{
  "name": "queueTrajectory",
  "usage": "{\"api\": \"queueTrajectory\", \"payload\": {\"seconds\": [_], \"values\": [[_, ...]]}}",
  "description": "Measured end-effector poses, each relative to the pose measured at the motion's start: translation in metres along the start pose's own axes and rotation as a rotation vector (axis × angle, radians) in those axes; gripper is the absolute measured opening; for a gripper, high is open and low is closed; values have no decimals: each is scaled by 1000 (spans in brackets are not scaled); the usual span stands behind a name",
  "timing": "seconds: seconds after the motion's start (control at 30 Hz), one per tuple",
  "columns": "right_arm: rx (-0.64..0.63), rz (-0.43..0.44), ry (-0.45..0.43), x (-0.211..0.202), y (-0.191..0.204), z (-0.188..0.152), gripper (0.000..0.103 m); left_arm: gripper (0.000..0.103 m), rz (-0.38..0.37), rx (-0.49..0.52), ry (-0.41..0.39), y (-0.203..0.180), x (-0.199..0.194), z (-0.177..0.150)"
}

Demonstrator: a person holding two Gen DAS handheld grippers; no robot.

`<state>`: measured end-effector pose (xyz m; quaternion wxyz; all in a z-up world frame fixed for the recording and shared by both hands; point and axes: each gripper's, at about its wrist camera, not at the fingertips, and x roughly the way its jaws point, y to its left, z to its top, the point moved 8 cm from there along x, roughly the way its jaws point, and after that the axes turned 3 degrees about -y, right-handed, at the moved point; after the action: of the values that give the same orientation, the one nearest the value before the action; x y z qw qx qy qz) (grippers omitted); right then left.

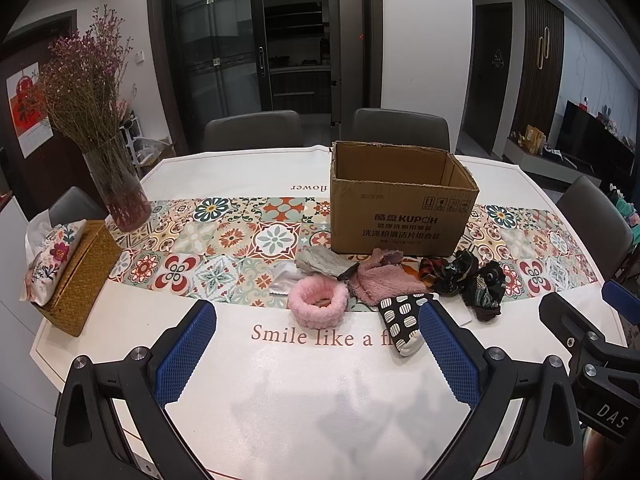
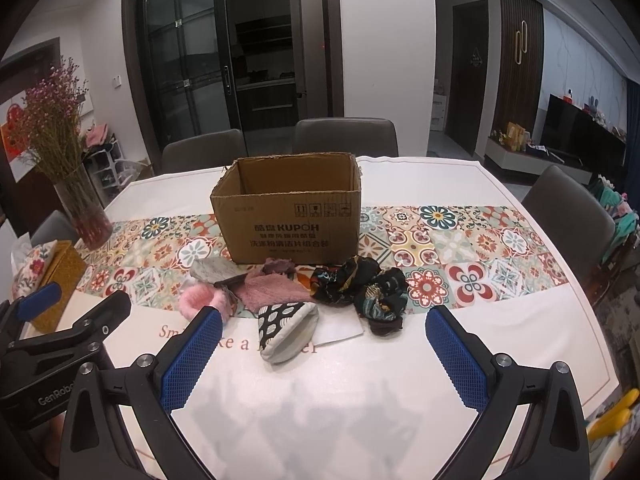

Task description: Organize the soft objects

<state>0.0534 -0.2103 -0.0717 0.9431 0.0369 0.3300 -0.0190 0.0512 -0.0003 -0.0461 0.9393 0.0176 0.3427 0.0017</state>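
An open cardboard box (image 1: pixel 400 208) (image 2: pixel 288 216) stands on the patterned runner. In front of it lie soft items: a pink fluffy ring (image 1: pixel 316 300) (image 2: pixel 196 300), a pink fuzzy cloth (image 1: pixel 384 280) (image 2: pixel 272 288), a grey cloth (image 1: pixel 320 262) (image 2: pixel 212 268), a black-and-white patterned pouch (image 1: pixel 400 316) (image 2: pixel 284 324) and dark scrunchies (image 1: pixel 468 276) (image 2: pixel 360 284). My left gripper (image 1: pixel 318 346) is open and empty, just short of the pile. My right gripper (image 2: pixel 324 350) is open and empty, near the pouch.
A glass vase of dried flowers (image 1: pixel 116 188) (image 2: pixel 86 216) and a woven tissue box (image 1: pixel 76 272) (image 2: pixel 60 280) stand at the left. Grey chairs (image 1: pixel 400 128) ring the table (image 1: pixel 300 400). A white paper (image 2: pixel 340 328) lies under the pouch.
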Motion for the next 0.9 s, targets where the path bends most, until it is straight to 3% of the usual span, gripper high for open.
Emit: {"api": "queueTrajectory", "payload": {"seconds": [0.9], "values": [[-2,0,2,1,2,2,103,103,-6,2,4,-4,4,1]]}}
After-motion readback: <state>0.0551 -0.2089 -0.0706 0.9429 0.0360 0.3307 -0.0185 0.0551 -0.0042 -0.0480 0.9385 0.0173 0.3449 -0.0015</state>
